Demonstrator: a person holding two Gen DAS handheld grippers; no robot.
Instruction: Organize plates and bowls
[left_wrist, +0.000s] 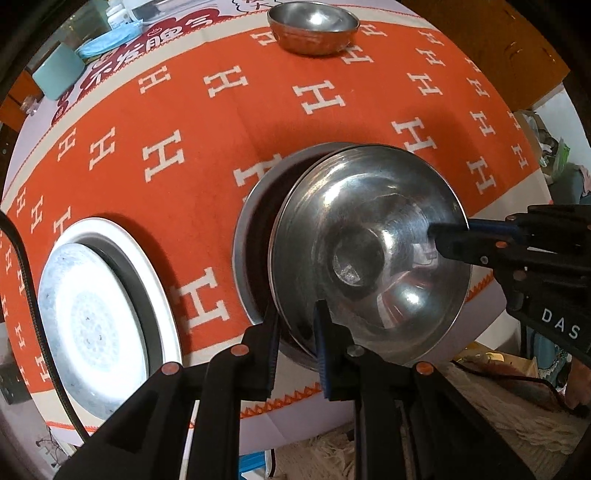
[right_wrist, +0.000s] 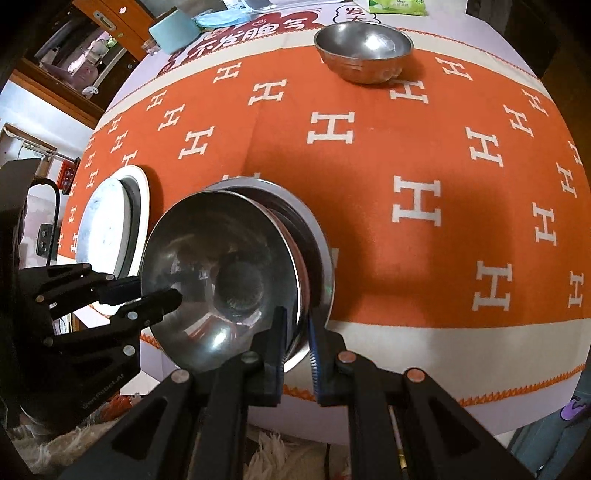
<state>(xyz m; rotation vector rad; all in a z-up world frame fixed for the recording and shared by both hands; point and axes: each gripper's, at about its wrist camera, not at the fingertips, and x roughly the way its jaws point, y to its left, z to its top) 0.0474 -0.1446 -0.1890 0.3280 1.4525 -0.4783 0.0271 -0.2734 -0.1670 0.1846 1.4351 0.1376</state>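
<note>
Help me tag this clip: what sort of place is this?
Probably a home dining table: an orange H-patterned tablecloth, steel bowls and plates on it, wooden cabinets behind and shaggy carpet below.

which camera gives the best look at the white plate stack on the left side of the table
The left wrist view: the white plate stack fills its lower left, pattern and rims clear. In the right wrist view the stack is smaller, squeezed at the left edge, partly behind the left gripper.

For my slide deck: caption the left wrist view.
Both tools grip a shiny steel bowl's rim above a steel plate.
</note>
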